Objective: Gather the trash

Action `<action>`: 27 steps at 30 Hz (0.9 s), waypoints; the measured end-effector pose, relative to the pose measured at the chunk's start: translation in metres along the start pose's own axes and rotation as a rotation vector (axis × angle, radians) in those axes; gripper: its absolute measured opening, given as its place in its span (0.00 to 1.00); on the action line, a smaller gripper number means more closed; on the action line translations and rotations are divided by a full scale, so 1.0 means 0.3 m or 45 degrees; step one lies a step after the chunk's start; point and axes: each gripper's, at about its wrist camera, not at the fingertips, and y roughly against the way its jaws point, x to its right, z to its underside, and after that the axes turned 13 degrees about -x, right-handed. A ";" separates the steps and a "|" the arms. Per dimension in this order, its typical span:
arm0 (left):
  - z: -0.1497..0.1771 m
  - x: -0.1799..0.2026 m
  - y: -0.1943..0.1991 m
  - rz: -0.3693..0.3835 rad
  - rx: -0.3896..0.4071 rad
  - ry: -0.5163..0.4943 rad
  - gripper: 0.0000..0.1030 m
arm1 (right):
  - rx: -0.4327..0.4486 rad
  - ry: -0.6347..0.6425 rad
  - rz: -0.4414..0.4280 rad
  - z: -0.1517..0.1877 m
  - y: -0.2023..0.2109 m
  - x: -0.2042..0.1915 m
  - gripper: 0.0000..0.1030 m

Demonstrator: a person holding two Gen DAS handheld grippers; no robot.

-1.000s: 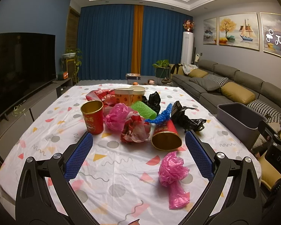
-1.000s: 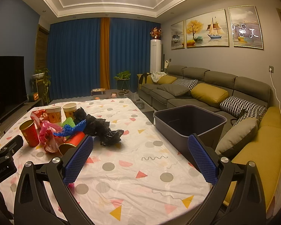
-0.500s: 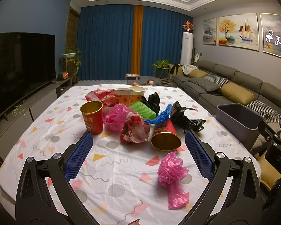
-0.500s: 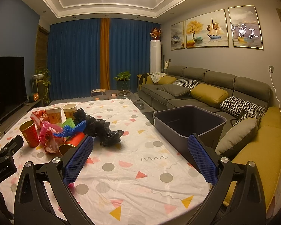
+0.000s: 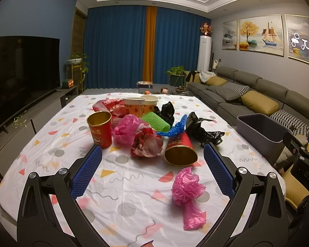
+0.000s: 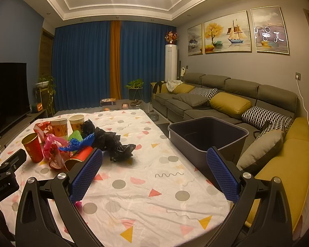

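Left wrist view: left tool (image 5: 152, 163) is held agape above the table (image 5: 57, 142), trash pile (image 5: 142, 131) at 12 o'clock; right tool (image 6: 154, 169) likewise agape, gray bin (image 6: 208, 135) at 1 o'clock, seemingly empty

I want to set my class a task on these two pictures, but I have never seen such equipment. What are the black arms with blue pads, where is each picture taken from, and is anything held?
A person holds a two-finger gripper in each hand; a camera on each looks along its fingers. One view shows the left gripper, the other the right gripper. Both are open and hold nothing. On the patterned tablecloth lies trash: red cups, pink plastic bags, black bags. A grey bin waits beside the table.
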 end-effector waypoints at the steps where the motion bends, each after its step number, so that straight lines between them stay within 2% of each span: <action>1: 0.000 0.000 0.000 0.001 0.000 0.000 0.94 | -0.001 0.000 0.000 0.002 0.001 0.001 0.95; 13: 0.006 0.002 -0.007 0.031 0.002 0.003 0.94 | 0.003 0.002 -0.009 0.000 -0.008 0.001 0.95; 23: 0.058 0.010 -0.032 0.150 0.022 -0.026 0.94 | 0.045 -0.012 -0.043 0.015 -0.011 0.010 0.95; 27: 0.088 0.028 -0.066 0.169 0.022 -0.061 0.94 | 0.061 -0.004 -0.056 0.024 -0.014 0.008 0.95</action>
